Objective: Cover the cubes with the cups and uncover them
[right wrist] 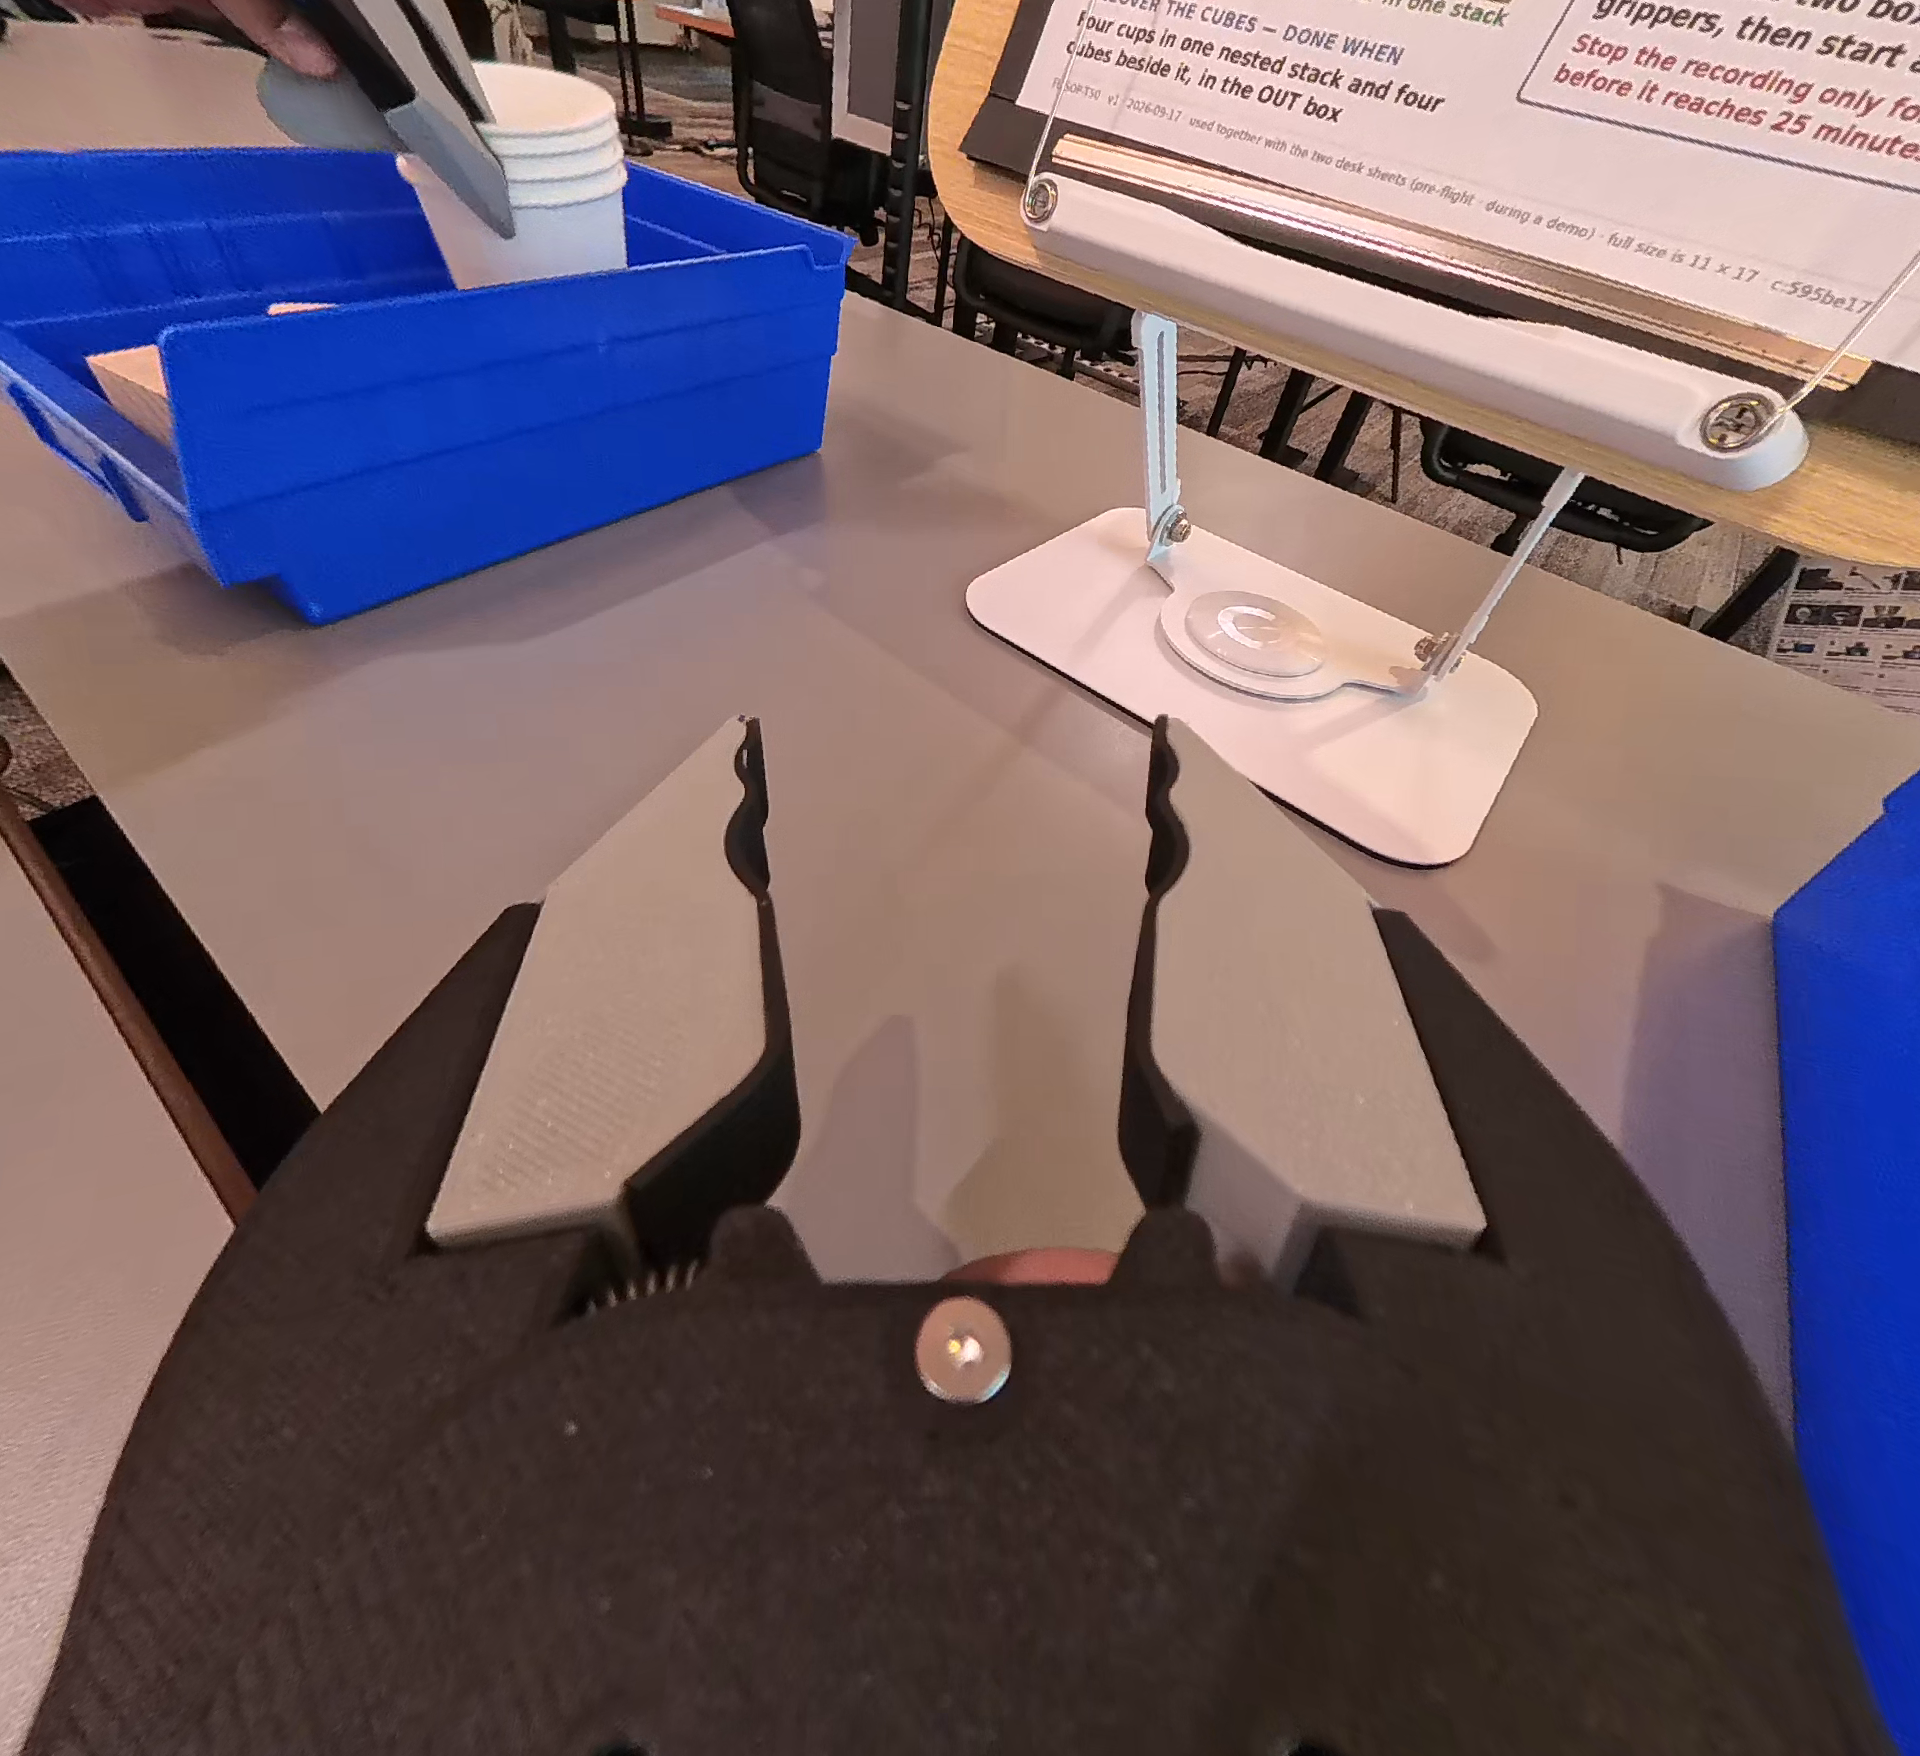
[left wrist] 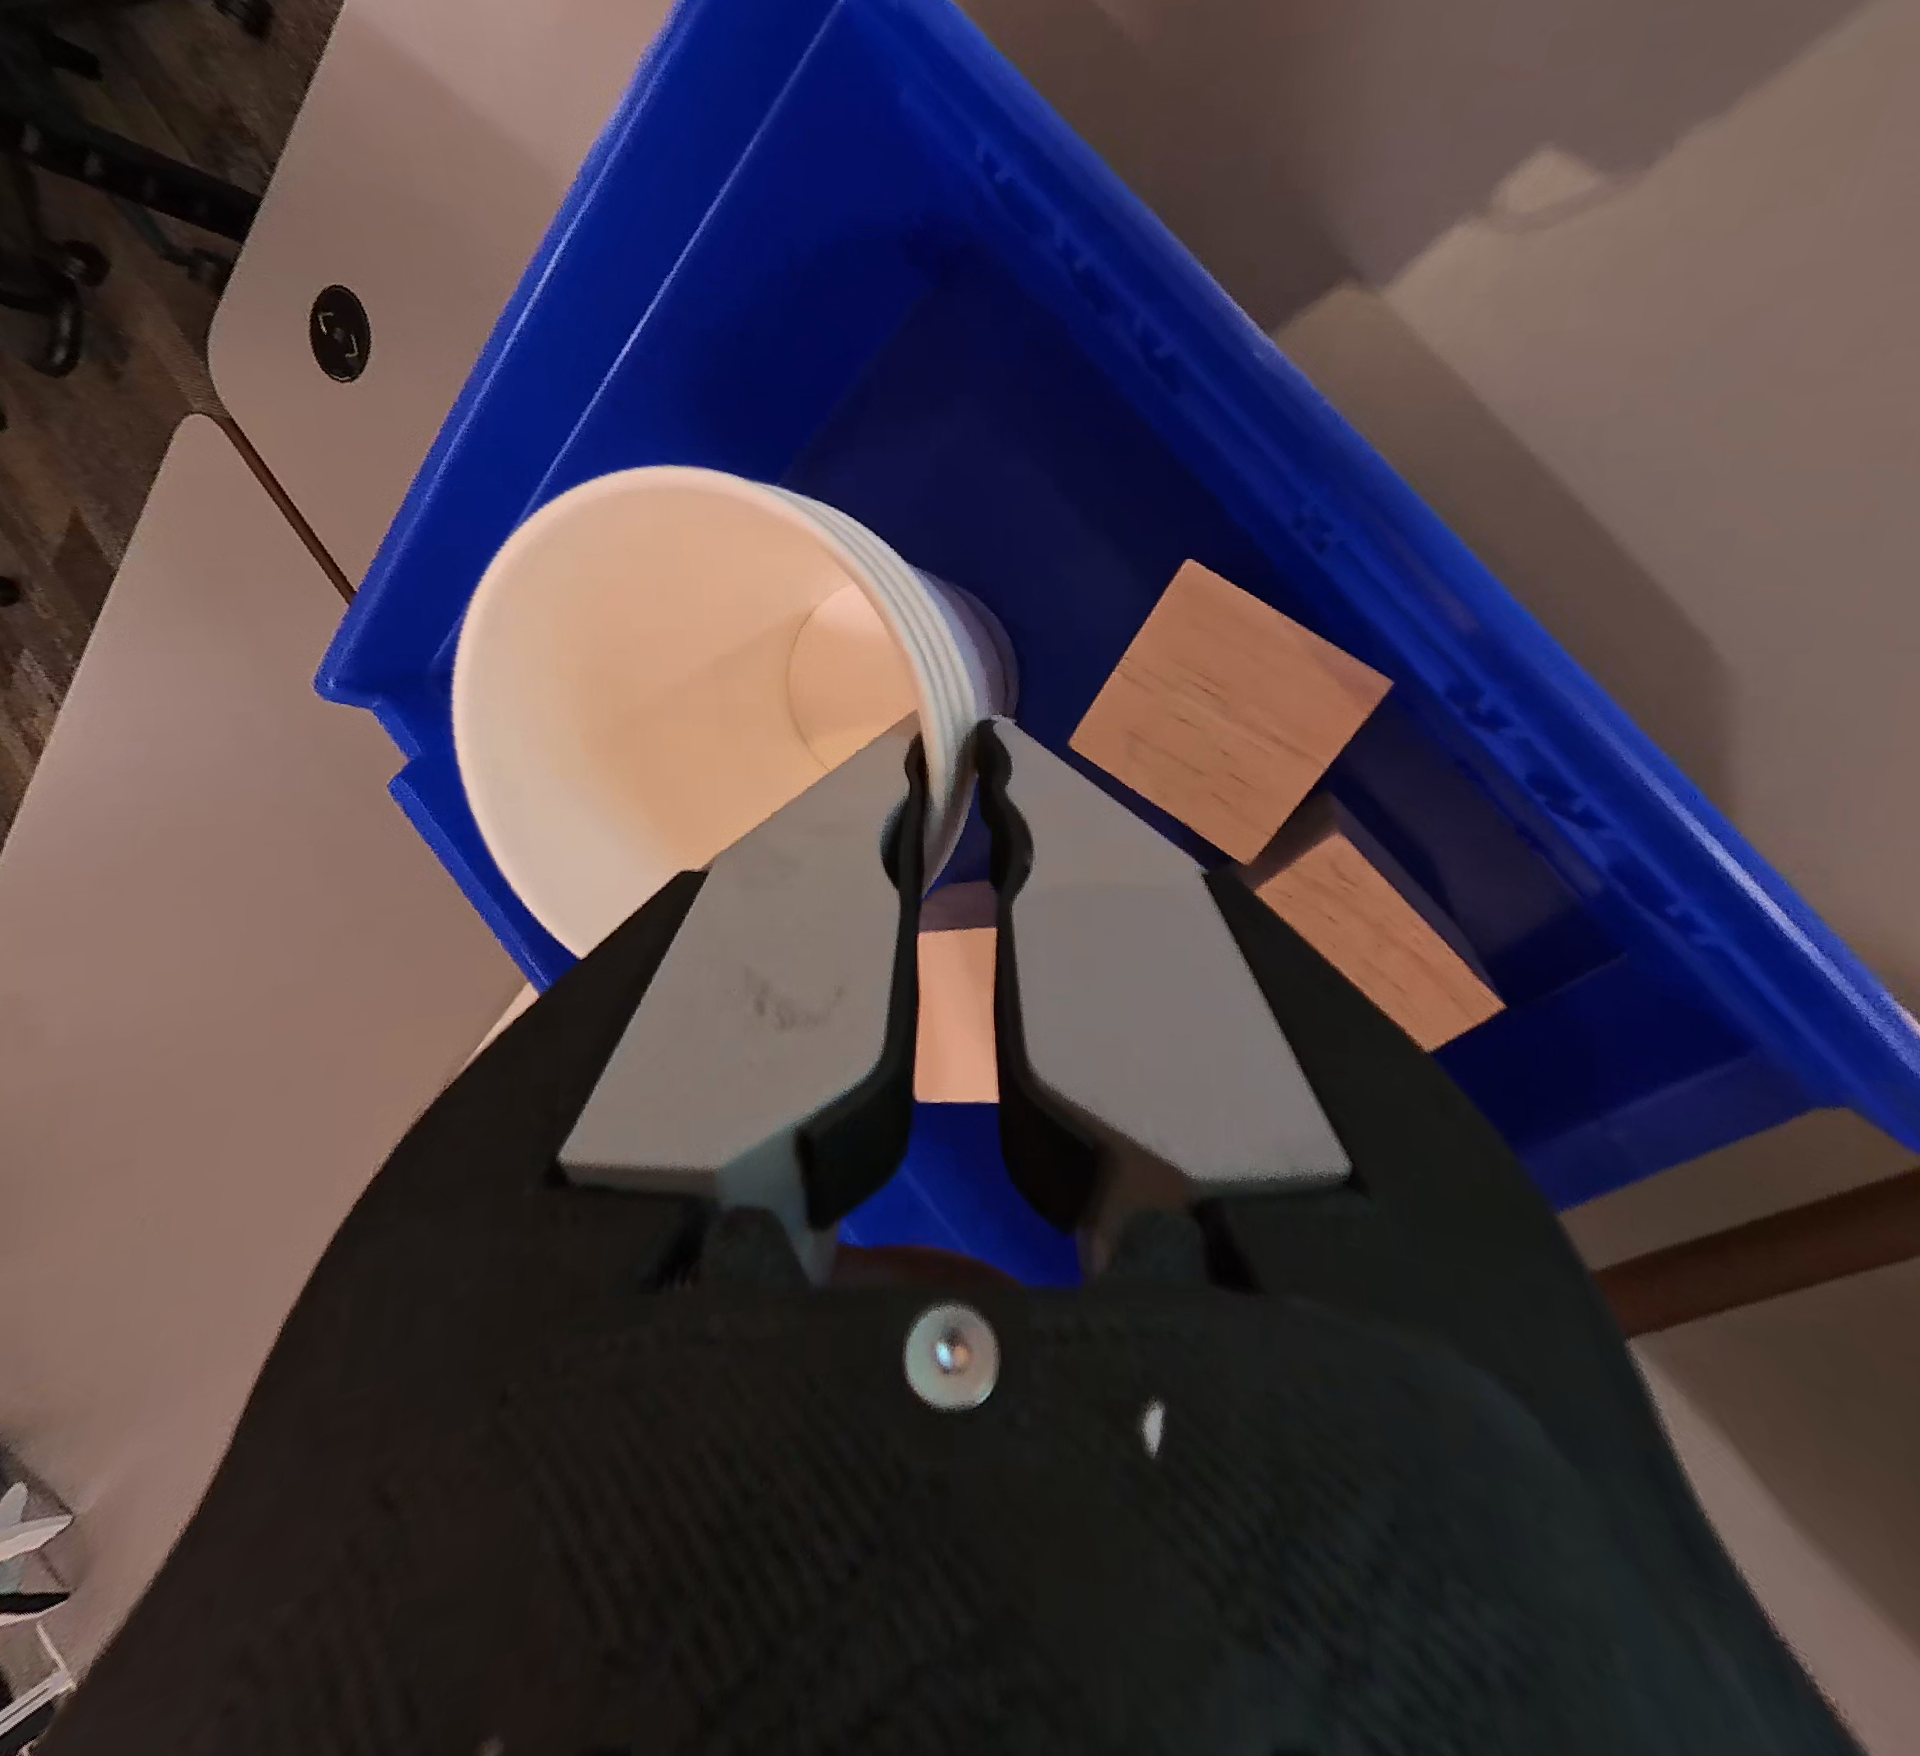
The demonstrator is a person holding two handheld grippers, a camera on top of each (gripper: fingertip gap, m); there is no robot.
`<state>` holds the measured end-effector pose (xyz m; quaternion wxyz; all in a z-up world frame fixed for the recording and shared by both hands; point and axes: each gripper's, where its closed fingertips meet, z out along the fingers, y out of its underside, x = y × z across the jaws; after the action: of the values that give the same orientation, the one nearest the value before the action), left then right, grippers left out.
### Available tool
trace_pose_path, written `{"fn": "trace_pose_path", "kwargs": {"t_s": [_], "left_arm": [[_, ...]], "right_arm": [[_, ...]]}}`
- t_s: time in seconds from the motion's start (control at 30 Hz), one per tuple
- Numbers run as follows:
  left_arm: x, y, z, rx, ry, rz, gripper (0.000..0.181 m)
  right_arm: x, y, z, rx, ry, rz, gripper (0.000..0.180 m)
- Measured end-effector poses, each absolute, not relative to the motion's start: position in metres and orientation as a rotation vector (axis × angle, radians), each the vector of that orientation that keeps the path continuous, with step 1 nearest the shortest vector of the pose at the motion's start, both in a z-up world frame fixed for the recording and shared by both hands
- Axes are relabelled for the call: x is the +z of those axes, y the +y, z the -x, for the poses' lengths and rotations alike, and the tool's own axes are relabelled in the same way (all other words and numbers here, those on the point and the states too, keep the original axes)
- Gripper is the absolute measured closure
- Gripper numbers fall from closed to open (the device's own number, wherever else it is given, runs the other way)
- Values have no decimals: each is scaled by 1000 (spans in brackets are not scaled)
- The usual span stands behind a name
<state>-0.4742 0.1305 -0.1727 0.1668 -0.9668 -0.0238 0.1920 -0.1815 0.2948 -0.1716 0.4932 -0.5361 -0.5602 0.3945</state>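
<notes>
Cup stack (left wrist: 665,667) rim pinched in left gripper (left wrist: 951,771) — over blue bin (left wrist: 582,418); right gripper (right wrist: 951,771) open, empty.

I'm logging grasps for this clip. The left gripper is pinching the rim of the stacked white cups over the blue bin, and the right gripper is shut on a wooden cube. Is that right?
Not quite. The right gripper holds nothing: in the right wrist view its jaws stand open over the bare grey table. The rest holds: the left gripper pinches the rim of the stacked white cups over the blue bin.
</notes>
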Motion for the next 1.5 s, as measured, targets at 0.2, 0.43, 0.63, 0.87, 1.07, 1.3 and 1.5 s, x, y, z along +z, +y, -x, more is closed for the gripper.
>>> {"fn": "trace_pose_path", "kwargs": {"t_s": [0.2,0.43,0.63,0.87,1.07,1.3,1.5], "left_arm": [[-173,130,470,527,-54,2764,176],[-173,129,468,523,-66,2755,176],[-169,128,471,561,-84,2734,171],[-161,129,470,579,-80,2720,168],[-156,129,469,588,-77,2713,167],[-148,128,468,618,-65,2705,165],[-141,130,467,652,-51,2688,163]], "right_arm": [[-170,295,181,960,-1354,1299,108],[-169,294,181,959,-1356,1294,108],[-169,294,180,961,-1353,1293,108],[-168,294,180,961,-1354,1292,108],[-168,294,180,962,-1352,1291,108],[-168,293,180,962,-1352,1289,108],[-168,293,180,964,-1353,1292,108]]}}
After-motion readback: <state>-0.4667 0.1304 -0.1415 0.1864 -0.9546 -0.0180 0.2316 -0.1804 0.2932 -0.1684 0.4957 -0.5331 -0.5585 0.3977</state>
